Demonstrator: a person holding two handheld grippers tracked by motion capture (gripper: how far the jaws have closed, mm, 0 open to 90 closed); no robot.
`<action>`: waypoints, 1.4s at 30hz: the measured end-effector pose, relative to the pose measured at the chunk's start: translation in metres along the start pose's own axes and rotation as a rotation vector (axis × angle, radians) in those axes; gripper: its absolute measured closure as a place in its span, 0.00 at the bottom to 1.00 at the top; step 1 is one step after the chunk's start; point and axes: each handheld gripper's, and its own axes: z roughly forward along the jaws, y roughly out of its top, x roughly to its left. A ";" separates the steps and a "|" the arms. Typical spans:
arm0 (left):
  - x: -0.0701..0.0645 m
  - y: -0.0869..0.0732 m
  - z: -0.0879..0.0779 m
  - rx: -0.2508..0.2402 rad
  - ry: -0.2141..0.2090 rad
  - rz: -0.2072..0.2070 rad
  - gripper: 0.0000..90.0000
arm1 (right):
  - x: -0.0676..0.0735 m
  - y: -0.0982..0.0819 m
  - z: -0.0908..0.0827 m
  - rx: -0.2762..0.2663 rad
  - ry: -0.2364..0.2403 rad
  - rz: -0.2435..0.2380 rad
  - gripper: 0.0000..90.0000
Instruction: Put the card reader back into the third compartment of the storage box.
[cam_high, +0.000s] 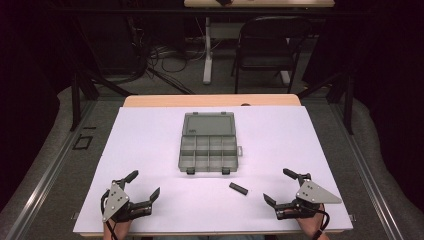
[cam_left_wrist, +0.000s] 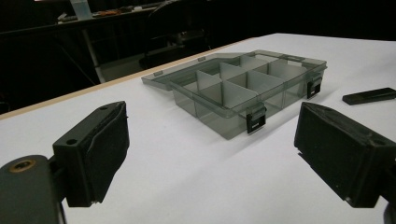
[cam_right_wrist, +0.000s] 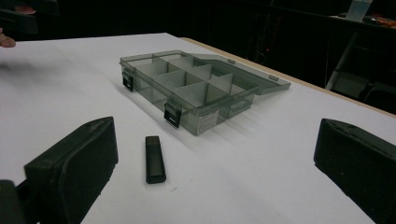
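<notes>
A smoky clear compartment box (cam_high: 208, 150) lies open in the middle of the white table top, its lid (cam_high: 209, 124) folded back flat. Its compartments look empty in both gripper views (cam_left_wrist: 243, 91) (cam_right_wrist: 187, 86). A small black stick-shaped object (cam_high: 238, 188) (cam_right_wrist: 154, 158) (cam_left_wrist: 369, 95) lies on the table in front of the box, toward the right. My left gripper (cam_high: 144, 185) (cam_left_wrist: 210, 154) rests open near the front left edge. My right gripper (cam_high: 280, 187) (cam_right_wrist: 215, 168) rests open near the front right, with the black stick just ahead of its jaws.
The white sheet (cam_high: 150, 150) covers a wooden table (cam_high: 150, 101). A folding chair (cam_high: 270, 47) and a white table leg (cam_high: 207, 50) with cables stand beyond the far edge. Dark floor and rails flank both sides.
</notes>
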 end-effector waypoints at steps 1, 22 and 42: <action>0.000 0.000 0.000 0.001 -0.002 -0.003 0.12 | 0.000 0.000 0.000 0.002 0.000 0.004 0.00; 0.000 0.001 0.002 0.011 0.005 0.005 0.12 | -0.004 0.011 0.017 0.058 0.033 0.014 0.00; 0.004 0.000 0.003 0.013 0.011 -0.001 0.12 | -0.003 0.020 0.056 0.163 0.103 0.044 0.00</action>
